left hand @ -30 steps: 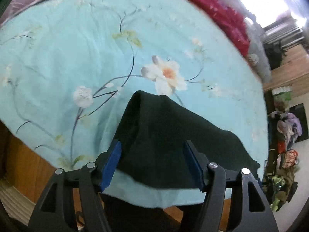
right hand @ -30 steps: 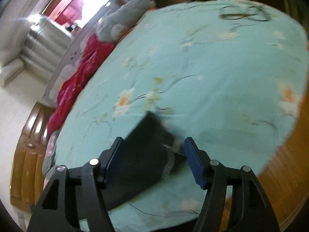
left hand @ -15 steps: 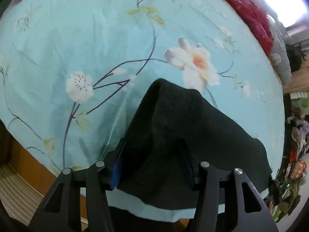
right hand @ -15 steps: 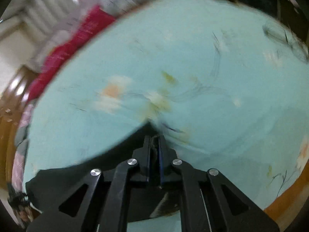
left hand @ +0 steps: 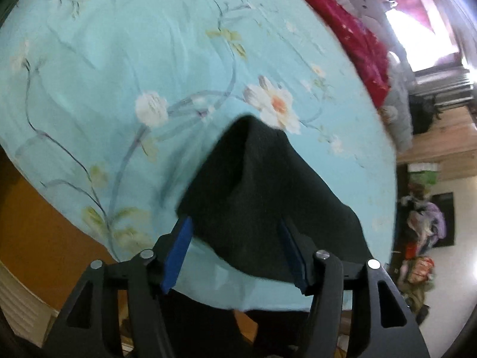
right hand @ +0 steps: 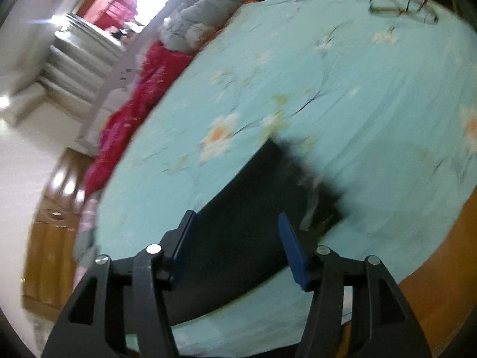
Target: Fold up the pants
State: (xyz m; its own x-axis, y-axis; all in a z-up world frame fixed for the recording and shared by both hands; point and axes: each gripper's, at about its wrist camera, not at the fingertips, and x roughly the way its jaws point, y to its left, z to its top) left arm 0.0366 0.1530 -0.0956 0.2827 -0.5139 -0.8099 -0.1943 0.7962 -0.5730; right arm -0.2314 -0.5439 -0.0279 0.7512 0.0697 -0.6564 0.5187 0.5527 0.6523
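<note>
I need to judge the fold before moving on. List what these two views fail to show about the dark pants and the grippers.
- Left wrist view: the near edge of the dark fabric pants is cut off behind the open left gripper and drops past the edge of the turquoise floral bedsheet.
- Right wrist view: motion blur smears the pants' far corner; the fold layers are unreadable.
- Right gripper: open; contact with the cloth is unclear.

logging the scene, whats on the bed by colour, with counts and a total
black: 1, the folded pants
red: 1, the blanket along the far edge
grey: 1, the bundle next to it
dark wire-like thing at the far corner: 1, too blurred to name
total: 4
</note>
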